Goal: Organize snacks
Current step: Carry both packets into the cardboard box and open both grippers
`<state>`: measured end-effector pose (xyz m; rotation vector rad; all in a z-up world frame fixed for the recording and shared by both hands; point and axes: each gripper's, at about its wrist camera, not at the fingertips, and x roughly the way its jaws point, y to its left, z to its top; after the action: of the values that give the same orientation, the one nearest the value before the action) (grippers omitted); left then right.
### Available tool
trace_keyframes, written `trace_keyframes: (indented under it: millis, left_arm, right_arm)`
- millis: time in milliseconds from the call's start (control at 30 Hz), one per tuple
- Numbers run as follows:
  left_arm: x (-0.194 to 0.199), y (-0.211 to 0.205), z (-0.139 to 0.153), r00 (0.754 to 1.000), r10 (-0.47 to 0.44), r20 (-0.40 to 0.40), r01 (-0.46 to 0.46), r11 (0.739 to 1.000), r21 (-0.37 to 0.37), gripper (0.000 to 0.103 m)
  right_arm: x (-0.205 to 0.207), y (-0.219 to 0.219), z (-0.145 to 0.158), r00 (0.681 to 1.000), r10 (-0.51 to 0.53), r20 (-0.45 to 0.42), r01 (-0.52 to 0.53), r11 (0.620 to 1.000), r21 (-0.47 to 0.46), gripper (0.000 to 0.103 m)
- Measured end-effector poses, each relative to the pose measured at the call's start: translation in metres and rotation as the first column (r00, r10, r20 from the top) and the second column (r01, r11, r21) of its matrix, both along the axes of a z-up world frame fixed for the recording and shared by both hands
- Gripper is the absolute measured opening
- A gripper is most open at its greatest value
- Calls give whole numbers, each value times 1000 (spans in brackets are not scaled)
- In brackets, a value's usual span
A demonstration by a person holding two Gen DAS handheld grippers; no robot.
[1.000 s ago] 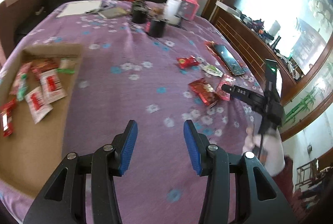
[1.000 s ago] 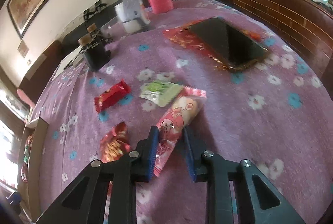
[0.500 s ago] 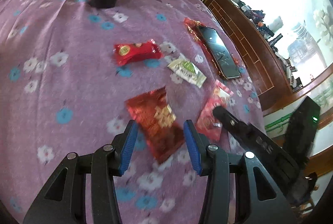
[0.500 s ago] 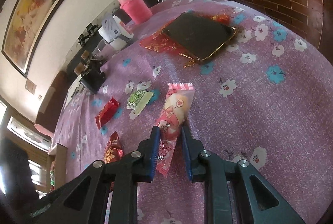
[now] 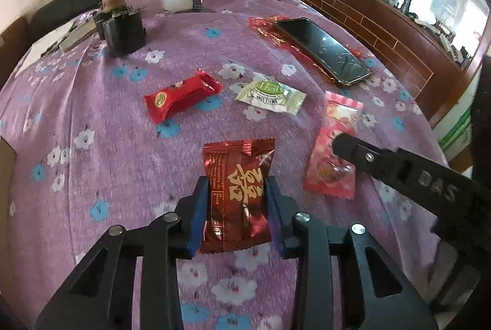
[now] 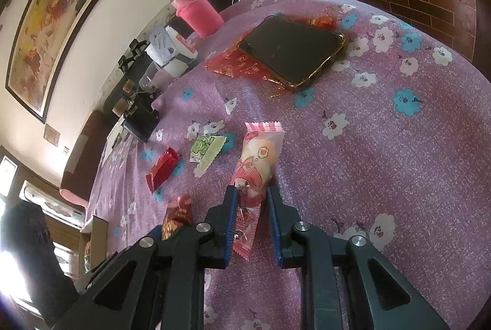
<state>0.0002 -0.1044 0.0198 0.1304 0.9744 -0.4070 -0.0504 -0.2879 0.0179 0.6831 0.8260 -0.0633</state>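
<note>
Red wrapper (image 5: 277, 32) partly hidden under the phone (image 5: 322, 49) at upper right, pink packet (image 5: 333, 145) partly covered by the right gripper's finger, cardboard box (image 5: 6, 176) cut off at left edge, green packet (image 5: 271, 96) print too small to read

Left claw (image 5: 235, 213) astride red packet (image 5: 236, 195)

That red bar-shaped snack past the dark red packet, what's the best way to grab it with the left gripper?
Grip the red bar snack across its narrow width at the plump middle, not the crimped ends. It lies flat on the purple cloth, long axis slanting up to the right, so come from above with the left gripper turned square to that axis. The green-white packet lies apart, leaving room.
</note>
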Motion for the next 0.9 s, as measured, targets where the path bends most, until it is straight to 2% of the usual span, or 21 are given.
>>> trace_keyframes:
  millis: [400,567,900]
  left_arm:
    - [-31,76,39,997,79,-3,-78,981,-178,32]
    - [-48,108,45,993,119,5,-115,969,-217,32]
    - [-77,185,54,970,244,2,-230,919,-319,33]
  right_arm:
    - [-2,11,15,991,61,120,-65,997,29,15]
    - [4,20,14,992,77,97,-77,997,-4,15]
    - [-9,27,33,974,85,209,-76,996,-52,15]
